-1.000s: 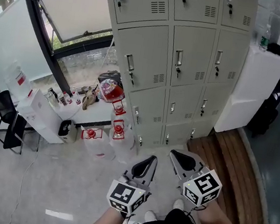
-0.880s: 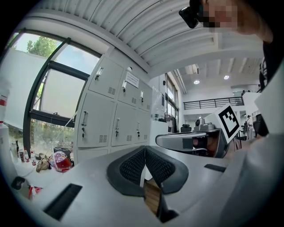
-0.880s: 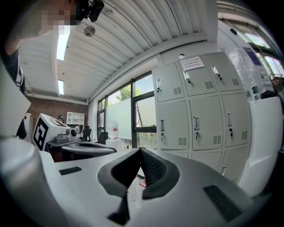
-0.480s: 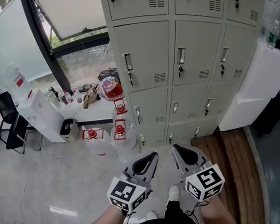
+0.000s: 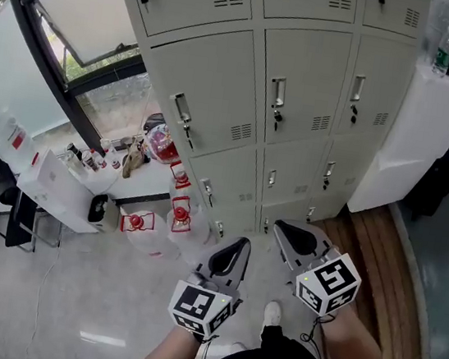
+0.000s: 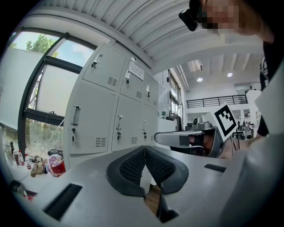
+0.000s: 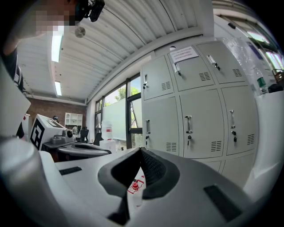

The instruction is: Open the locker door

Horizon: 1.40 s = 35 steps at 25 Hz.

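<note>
Ahead of the closed, empty left tool (image 5: 237, 249) and right tool (image 5: 287, 232), a stiff metal locker door (image 5: 313, 79) likely swings lightly; grip its vertical handle (image 5: 277, 97).

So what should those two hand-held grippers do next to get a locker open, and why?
Probably step closer and lift the right hand-held gripper toward a locker door handle, spreading its jaws. Both it and the left hand-held gripper are shut, empty and well short of the closed lockers.
</note>
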Tool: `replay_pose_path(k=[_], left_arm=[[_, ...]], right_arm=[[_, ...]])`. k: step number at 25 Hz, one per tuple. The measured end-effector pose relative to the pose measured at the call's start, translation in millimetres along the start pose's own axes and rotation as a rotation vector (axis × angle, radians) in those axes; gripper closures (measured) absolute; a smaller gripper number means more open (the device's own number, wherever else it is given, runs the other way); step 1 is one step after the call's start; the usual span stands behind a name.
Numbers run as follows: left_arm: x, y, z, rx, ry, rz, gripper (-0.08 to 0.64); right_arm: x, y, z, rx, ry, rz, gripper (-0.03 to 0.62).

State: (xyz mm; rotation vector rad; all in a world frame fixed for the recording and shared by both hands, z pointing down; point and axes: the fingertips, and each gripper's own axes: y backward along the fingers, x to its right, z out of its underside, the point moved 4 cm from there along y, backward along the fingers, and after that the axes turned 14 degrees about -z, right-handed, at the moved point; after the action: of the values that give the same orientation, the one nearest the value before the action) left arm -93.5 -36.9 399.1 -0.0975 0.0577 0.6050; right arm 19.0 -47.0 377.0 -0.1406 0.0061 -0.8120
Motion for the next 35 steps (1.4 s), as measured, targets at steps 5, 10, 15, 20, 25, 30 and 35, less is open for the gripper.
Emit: replay_pose_path(k=[5,10,15,20,25,30,35], left_arm=[[0.2,-39.3,-1.9,-0.001,0.004,-0.003,0.543],[-0.9,-73.6,-5.7,0.000,-0.004,-0.013,0.543],[-4.2,-98.7,-15.9,0.011,-0.011,-0.031,0.543],[-6.3,-121.7,-24.3,0.024,-0.008,-0.051,0.543],[-9.3,-139.3,-30.2,0.034,0.002,-0.067,0.543],[-9.0,-156.9,-34.2,0.038,0.006,-0.074,0.543],[-9.2,-172.0,-40.5,0.048,-0.002,-0.080,0.543]], right_arm=[[41.7,-7.0,-2.2,0.003,-0.008,0.001,0.538],[80.1,-14.6,-2.1,0.013,-0.025,-0.001,0.538],[109.1,-22.0,-7.5,0.023,-0.036,-0.008,0.538],[132.9,-29.7,-16.5,0.030,-0.023,-0.027,0.538],[152.2,-37.7,-25.1,0.038,-0.012,-0.041,0.538],[172.8,-43.0,-30.8,0.043,-0.009,-0.044,0.538],[188.2,-48.4,-36.2,0.050,-0.001,-0.051,0.538]])
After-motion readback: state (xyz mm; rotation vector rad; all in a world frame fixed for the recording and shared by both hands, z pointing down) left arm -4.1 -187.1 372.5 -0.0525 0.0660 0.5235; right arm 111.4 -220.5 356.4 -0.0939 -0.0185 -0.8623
